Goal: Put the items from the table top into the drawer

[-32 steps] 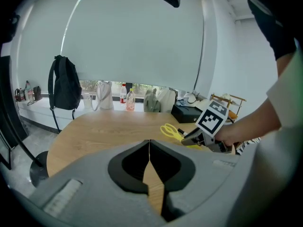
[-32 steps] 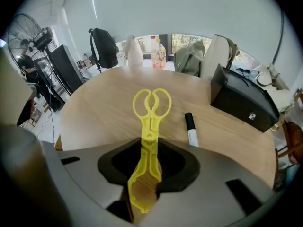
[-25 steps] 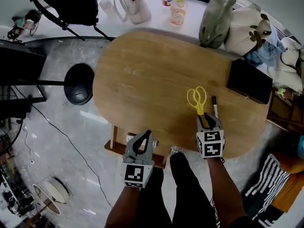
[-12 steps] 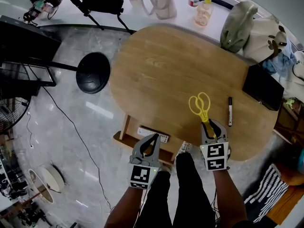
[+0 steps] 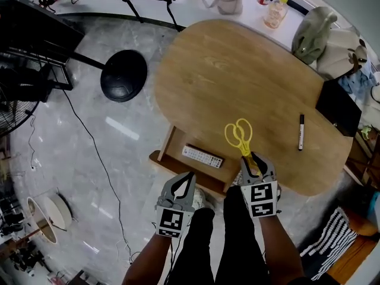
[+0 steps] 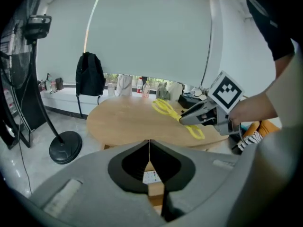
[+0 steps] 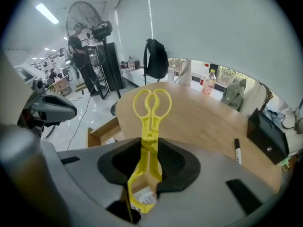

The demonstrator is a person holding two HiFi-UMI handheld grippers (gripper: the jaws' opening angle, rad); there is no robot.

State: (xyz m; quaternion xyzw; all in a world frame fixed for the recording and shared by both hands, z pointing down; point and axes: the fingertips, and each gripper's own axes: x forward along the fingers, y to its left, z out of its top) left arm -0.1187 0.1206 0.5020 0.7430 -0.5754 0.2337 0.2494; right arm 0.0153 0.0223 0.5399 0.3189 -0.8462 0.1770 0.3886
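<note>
Yellow plastic tongs (image 5: 238, 136) stick out forward from my right gripper (image 5: 252, 161), which is shut on their handle end above the near edge of the oval wooden table (image 5: 237, 70). In the right gripper view the tongs (image 7: 150, 109) run up between the pads. The drawer (image 5: 172, 162) stands open under the table's near left edge, with a white remote (image 5: 202, 156) inside. A black marker (image 5: 301, 132) lies on the table to the right. My left gripper (image 5: 183, 180) is shut and empty, just in front of the drawer's front edge.
A black box (image 5: 338, 105), bags (image 5: 312, 34) and bottles (image 5: 274, 13) sit along the table's far and right edges. A black round stand base (image 5: 123, 75) and a cable (image 5: 101, 159) are on the floor to the left. The person's legs (image 5: 222, 236) are below the grippers.
My right gripper has carried the tongs up and to the left, away from the marker and toward the drawer. The left gripper has drawn back, still shut. More of the drawer and remote shows.
</note>
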